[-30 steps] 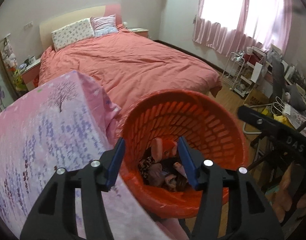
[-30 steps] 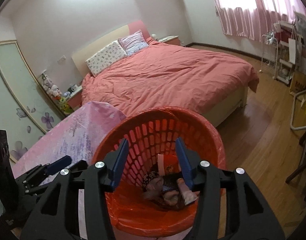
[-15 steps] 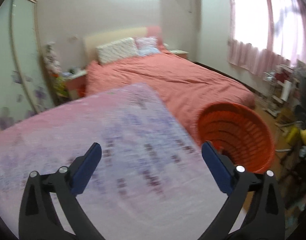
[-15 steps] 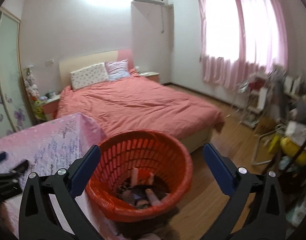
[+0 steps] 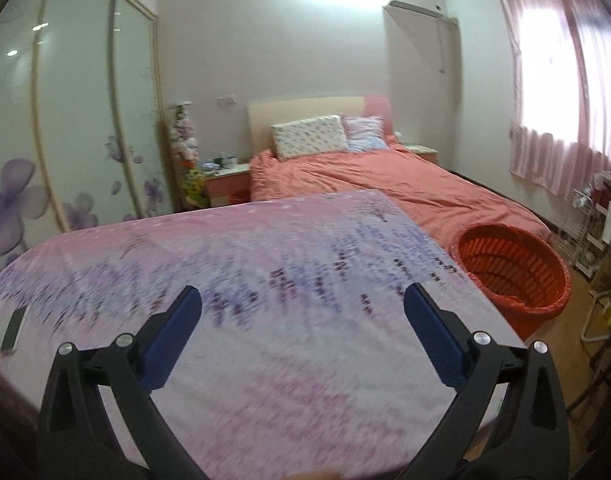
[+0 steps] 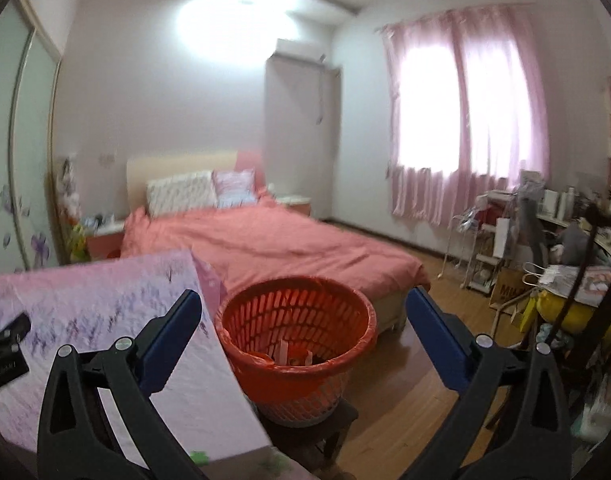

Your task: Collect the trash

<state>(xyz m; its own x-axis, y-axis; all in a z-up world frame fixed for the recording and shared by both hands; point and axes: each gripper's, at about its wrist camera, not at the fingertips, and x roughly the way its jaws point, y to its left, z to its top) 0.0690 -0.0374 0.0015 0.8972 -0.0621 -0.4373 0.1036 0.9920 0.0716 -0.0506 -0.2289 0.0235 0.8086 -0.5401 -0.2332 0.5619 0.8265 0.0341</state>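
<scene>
Left gripper (image 5: 301,312) spread wide, empty, over floral tablecloth (image 5: 265,264). Right gripper (image 6: 303,316) likewise released, empty. Red trash basket (image 6: 297,332) at 12 o'clock beyond it, scraps inside. Bed (image 6: 273,248) farther back.

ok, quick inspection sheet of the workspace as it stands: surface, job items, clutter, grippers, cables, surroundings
Surface: table under a pink floral cloth; blurred.
Job's things: orange basket beside the table on a dark stool, trash pieces at its bottom.
Clutter: small dark flat object on the cloth's left edge.
Grippers: left gripper and right gripper open, empty.
Cables: nothing seen.
Surroundings: bed, pink curtains, crowded shelves at right.
</scene>
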